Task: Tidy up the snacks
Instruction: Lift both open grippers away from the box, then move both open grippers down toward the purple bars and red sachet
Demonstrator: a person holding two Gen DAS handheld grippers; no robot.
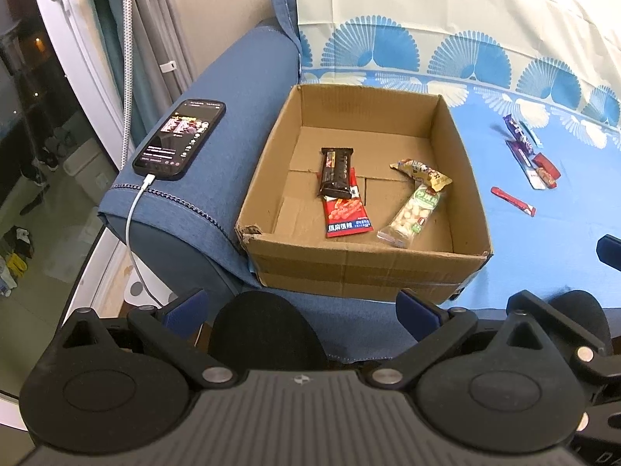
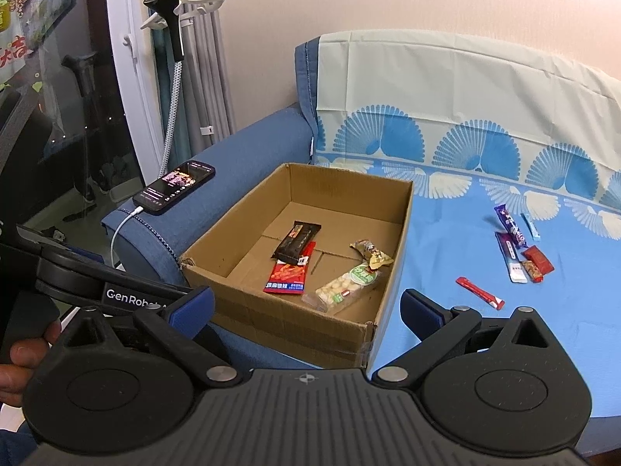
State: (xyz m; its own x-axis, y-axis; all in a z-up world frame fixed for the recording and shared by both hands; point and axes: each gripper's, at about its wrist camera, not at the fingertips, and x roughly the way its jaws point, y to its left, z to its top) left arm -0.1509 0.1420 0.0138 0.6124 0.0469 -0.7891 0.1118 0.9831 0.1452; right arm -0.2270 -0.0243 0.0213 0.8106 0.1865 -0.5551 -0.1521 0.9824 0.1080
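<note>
cardboard box [image 1: 349,268] holds four snacks; both jaws spread, empty.

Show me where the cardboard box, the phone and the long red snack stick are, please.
cardboard box [image 2: 279,312], right wrist view, near front wall.
phone [image 1: 179,136], left wrist view, middle of its screen.
red snack stick [image 2: 479,292], right wrist view, middle of the wrapper.

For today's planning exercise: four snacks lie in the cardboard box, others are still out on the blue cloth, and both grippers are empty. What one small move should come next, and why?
Probably move the right gripper toward the red stick packet. It lies alone on the blue cloth, outside the cardboard box and closest to that gripper's open fingers. The left gripper is also open, but sits farther from it.
</note>
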